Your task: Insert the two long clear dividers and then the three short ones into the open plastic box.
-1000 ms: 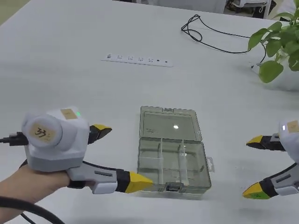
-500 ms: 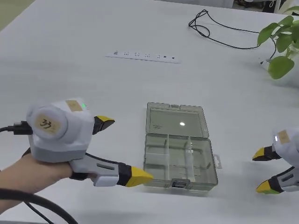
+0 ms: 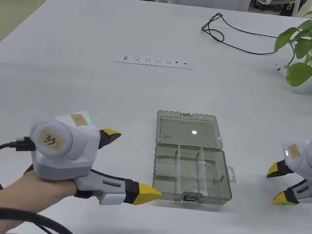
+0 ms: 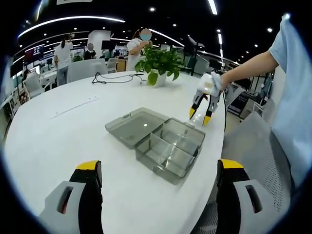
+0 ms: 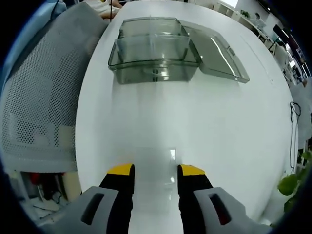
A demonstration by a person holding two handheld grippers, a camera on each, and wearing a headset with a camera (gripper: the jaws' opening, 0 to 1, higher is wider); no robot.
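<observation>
Open plastic box (image 3: 191, 178) sits on the desk (image 3: 97, 87), and the clear dividers (image 3: 178, 165) look slotted in already. Left gripper (image 3: 134, 162) is left of the box, spread wide, empty. Right gripper (image 3: 274, 184) is right of it, slightly parted, empty. I'd check every divider's fully seated, pressing straight down.

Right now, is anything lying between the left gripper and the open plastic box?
Nothing visible does. The left gripper, jaws open, sits just left of the plastic box, with bare white table between its yellow tips and the box's near-left corner. The power strip and cable lie well beyond the box.
</observation>
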